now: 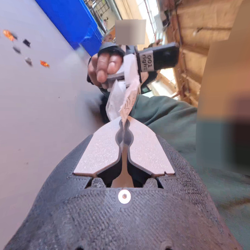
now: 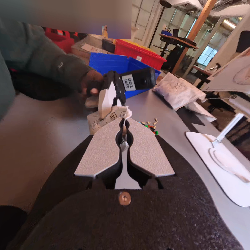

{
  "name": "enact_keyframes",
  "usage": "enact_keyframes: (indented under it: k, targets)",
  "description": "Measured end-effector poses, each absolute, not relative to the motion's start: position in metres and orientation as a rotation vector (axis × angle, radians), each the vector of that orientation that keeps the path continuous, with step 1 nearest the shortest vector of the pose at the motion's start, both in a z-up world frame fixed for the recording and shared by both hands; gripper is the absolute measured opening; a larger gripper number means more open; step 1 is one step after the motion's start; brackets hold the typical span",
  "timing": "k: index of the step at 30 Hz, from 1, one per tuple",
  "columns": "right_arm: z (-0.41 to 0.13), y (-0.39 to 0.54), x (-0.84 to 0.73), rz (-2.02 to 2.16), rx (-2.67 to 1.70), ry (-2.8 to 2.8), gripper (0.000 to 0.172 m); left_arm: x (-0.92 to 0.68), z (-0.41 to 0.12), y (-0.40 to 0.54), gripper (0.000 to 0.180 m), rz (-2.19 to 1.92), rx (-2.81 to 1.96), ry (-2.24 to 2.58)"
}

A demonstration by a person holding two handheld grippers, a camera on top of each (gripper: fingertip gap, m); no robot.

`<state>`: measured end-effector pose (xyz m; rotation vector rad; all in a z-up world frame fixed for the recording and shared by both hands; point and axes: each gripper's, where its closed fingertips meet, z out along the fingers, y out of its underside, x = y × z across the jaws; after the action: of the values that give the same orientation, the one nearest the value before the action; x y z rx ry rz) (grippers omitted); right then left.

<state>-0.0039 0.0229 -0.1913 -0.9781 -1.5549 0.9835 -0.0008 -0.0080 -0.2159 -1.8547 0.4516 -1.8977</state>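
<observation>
A small white paper bag [image 1: 116, 100] with printed line drawings hangs between my two grippers above the grey table [image 1: 40, 108]. My left gripper [image 1: 124, 121] is shut on a torn edge of the bag. My right gripper [image 2: 124, 120] is shut on the bag's crumpled top corner; the bag [image 2: 97, 121] lies just behind its tips. In the right wrist view the left gripper [image 2: 102, 117] clamps the bag from above. In the left wrist view the right gripper [image 1: 125, 83] grips the bag's far end, held by a hand [image 1: 105, 67].
Several small loose bricks [image 2: 151, 125] lie on the table past the bag, also in the left wrist view [image 1: 27, 43]. A second paper bag [image 2: 177, 89] lies at the back right. A blue bin [image 2: 108, 62] and a red bin [image 2: 135, 52] stand behind. A white stand base [image 2: 216, 162] is at the right. About 4 centimeters separates my left fingertips from my right.
</observation>
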Motion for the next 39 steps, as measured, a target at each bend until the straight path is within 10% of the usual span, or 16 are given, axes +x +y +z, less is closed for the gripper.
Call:
enact_keyframes:
  k: [16, 20, 26, 32, 39]
  targets:
    - [-0.217, 0.015, 0.003, 1.482, -1.361, -1.598, 0.000, -0.009, -0.223, 0.009, 0.001, -1.027, -1.758, 0.856]
    - [-0.236, 0.012, 0.000, 1.432, -1.400, -1.665, 0.039, -0.006, -0.206, 0.005, 0.001, -1.005, -1.647, 0.885]
    - [-0.237, 0.012, -0.004, 1.380, -1.349, -1.646, 0.000, -0.015, -0.204, 0.011, 0.001, -1.181, -1.681, 0.738]
    - [-0.219, 0.005, -0.007, 2.129, -1.903, -1.206, 0.000, -0.024, -0.198, 0.027, 0.001, -0.180, -1.386, 1.063]
    - [-0.226, 0.006, -0.007, 2.215, -1.966, -1.126, 0.000, -0.025, -0.206, 0.026, 0.001, 0.004, -1.336, 1.159]
